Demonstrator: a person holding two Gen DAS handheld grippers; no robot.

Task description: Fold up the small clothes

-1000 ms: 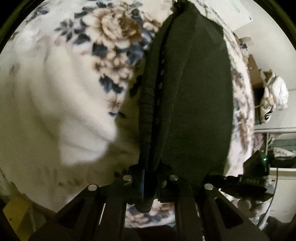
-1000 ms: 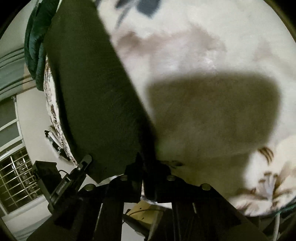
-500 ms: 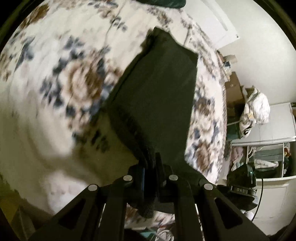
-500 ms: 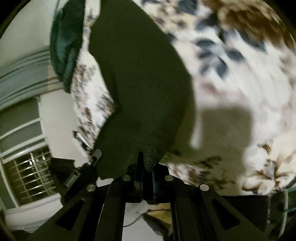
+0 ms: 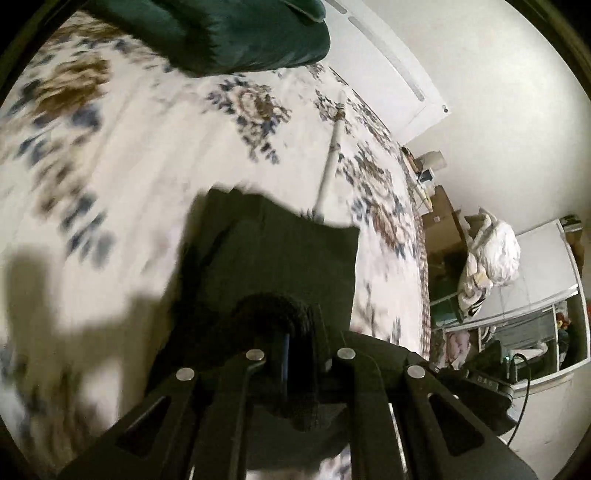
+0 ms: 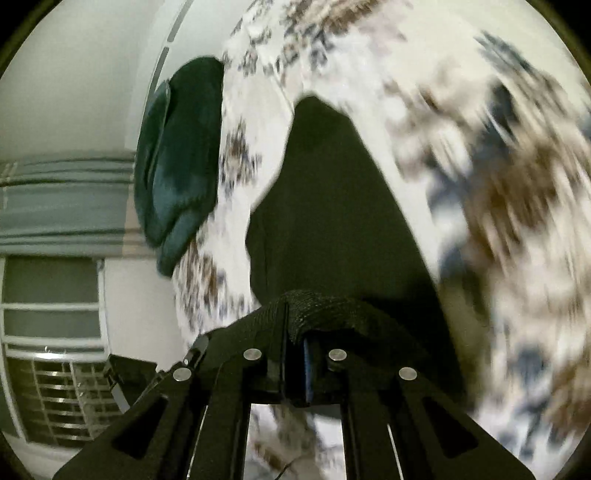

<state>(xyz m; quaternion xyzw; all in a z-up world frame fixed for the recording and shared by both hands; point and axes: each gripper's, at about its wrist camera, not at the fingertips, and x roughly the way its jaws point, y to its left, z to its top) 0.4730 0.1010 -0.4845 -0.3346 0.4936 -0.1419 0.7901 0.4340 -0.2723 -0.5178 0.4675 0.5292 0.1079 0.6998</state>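
Observation:
A black knitted garment (image 5: 280,258) hangs over the flowered bedspread (image 5: 155,158), held up by both grippers. My left gripper (image 5: 301,343) is shut on one thick ribbed edge of it, which bunches over the fingers. My right gripper (image 6: 295,332) is shut on the other ribbed edge, and the black garment (image 6: 332,206) drops away from it in a long dark panel. The cloth's lower end touches or nearly touches the bedspread (image 6: 517,184); blur keeps me from telling which.
A dark green pillow (image 5: 236,33) lies at the bed's head, also seen as the green pillow (image 6: 177,158) on the left. A white stick (image 5: 328,162) lies on the bed. Boxes (image 5: 443,221), a white bundle (image 5: 491,258) and shelving stand at the right; a barred window (image 6: 55,398) is at lower left.
Both grippers rose and swept across the bed with the black garment, which lifted off the bedspread and now hangs shorter in view. The pillow and room came into sight.

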